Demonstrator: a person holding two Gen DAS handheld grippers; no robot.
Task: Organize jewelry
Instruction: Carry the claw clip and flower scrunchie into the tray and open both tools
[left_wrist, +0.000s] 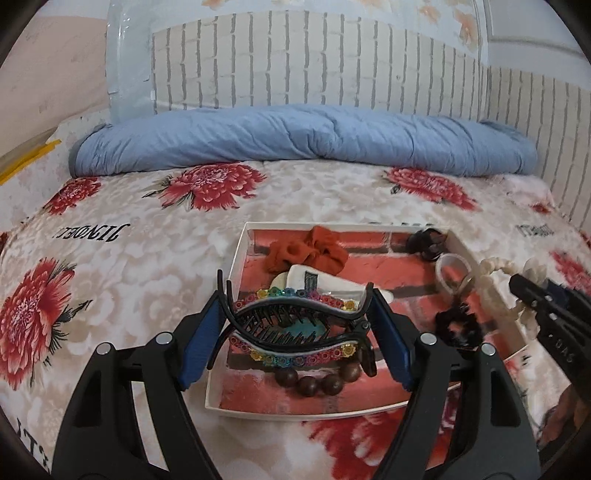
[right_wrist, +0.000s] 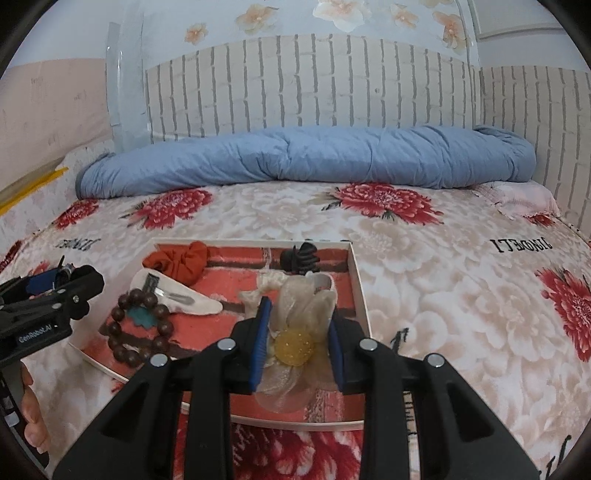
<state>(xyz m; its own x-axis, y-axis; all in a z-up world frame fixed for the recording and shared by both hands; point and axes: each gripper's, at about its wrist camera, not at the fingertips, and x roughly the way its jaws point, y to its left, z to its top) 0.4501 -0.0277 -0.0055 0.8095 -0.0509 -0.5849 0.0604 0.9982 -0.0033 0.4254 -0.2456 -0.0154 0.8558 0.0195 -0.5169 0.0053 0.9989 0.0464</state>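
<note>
My left gripper (left_wrist: 295, 325) is shut on a black banana hair clip (left_wrist: 295, 328) edged with coloured flowers, held over the white tray (left_wrist: 229, 280). My right gripper (right_wrist: 297, 336) is shut on a sheer cream flower hair piece (right_wrist: 295, 321) with a yellow bead centre, over the tray's right half (right_wrist: 356, 280). In the tray lie a rust scrunchie (right_wrist: 177, 264), a white barrette (right_wrist: 177, 293), a brown bead bracelet (right_wrist: 140, 328), a black claw clip (right_wrist: 299, 256) and a teal piece (right_wrist: 142, 317). The left view also shows a black scrunchie (left_wrist: 458, 325) and a clear ring (left_wrist: 450, 273).
The tray sits on a bed with a floral cover (right_wrist: 443, 266). A rolled blue quilt (right_wrist: 295, 155) lies along the brick-pattern headboard wall (right_wrist: 295, 81). The left gripper body (right_wrist: 44, 306) shows at the left of the right view, the right gripper's body (left_wrist: 554, 314) at the right of the left view.
</note>
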